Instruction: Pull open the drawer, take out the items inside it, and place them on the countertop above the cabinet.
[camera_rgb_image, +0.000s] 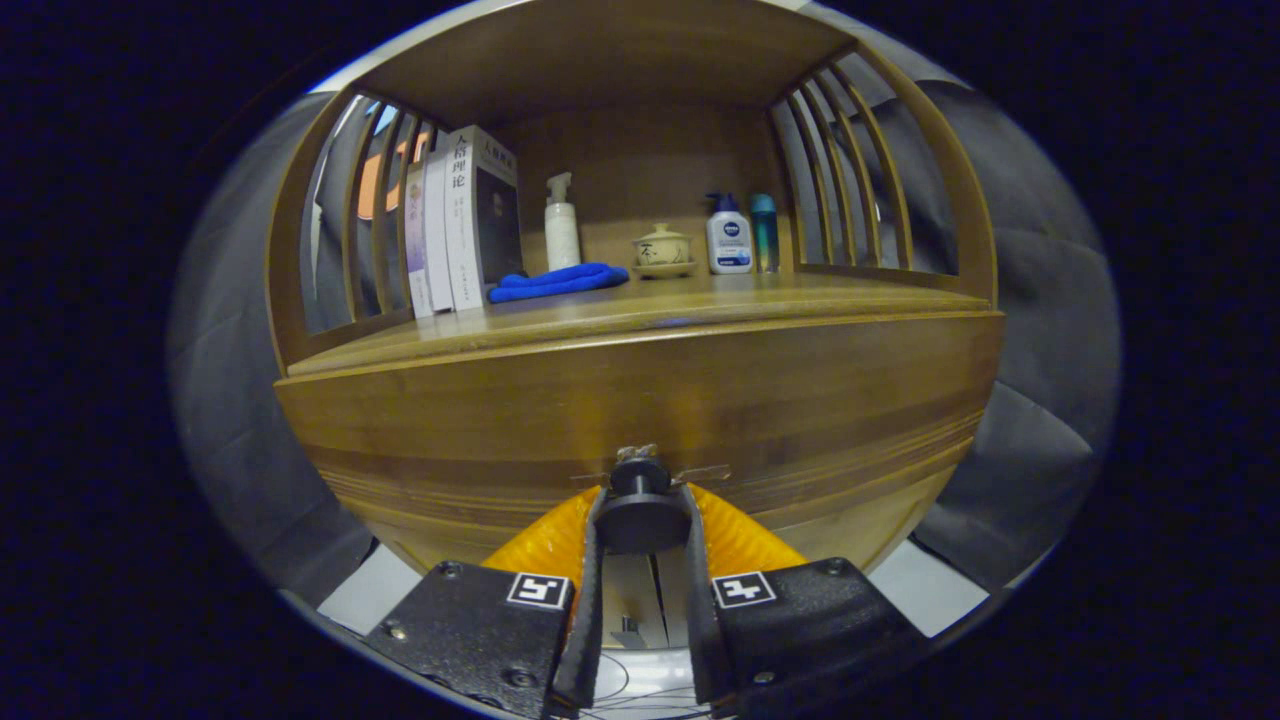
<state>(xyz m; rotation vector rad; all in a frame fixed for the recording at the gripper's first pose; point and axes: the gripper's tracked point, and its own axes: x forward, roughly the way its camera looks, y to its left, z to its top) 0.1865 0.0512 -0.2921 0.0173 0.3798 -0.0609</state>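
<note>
The gripper (641, 520) has both fingers clamped on the dark knob (641, 508) of the drawer (640, 420), whose front looks closed, contents hidden. On the countertop (720, 305) above: books (462, 225) left, blue cloth (558, 281), pump bottle (561, 222), lidded cup (662, 248), two bottles (742, 234) far right.

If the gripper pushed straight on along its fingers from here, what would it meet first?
The gripper already has the dark round drawer knob between its fingers, which appear to press on it from both sides. Going straight on, it would likely press that knob into the wooden drawer front directly behind it.
</note>
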